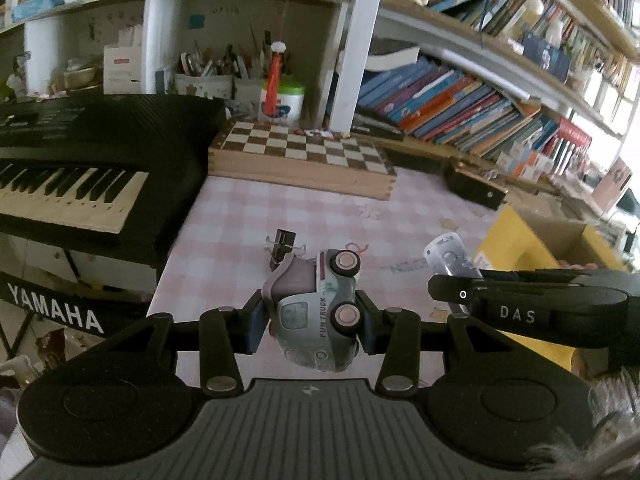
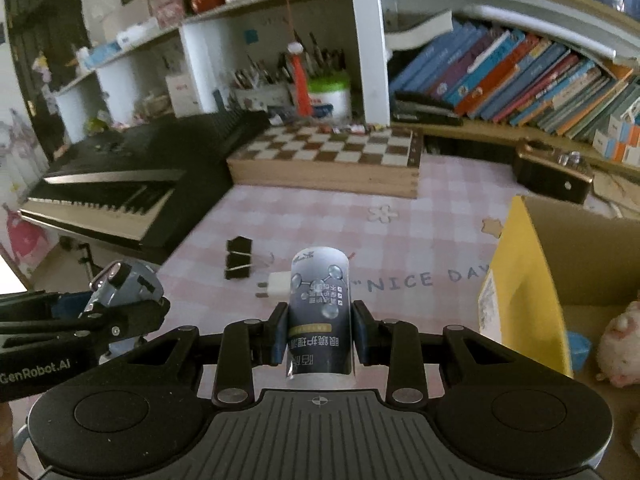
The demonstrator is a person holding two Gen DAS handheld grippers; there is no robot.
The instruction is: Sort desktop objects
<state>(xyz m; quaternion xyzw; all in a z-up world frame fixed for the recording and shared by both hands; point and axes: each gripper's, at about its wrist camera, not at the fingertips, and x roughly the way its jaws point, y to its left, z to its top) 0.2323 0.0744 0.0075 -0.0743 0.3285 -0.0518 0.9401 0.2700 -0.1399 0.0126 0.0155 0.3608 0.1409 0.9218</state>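
Note:
My left gripper (image 1: 312,316) is shut on a pale blue toy truck (image 1: 320,312) with pink wheels, held above the pink checked table. It also shows at the left of the right wrist view (image 2: 124,284). My right gripper (image 2: 318,334) is shut on a grey-and-white cylindrical bottle (image 2: 320,312), also held above the table; the bottle shows in the left wrist view (image 1: 448,260). A black binder clip (image 2: 239,258) and a white plug adapter (image 2: 274,285) lie on the table ahead.
A yellow cardboard box (image 2: 524,280) stands open at the right with a plush toy (image 2: 620,352) inside. A wooden chessboard box (image 2: 332,160) lies at the back, a Yamaha keyboard (image 1: 80,176) at the left, a dark small box (image 2: 554,176) and bookshelves at the back right.

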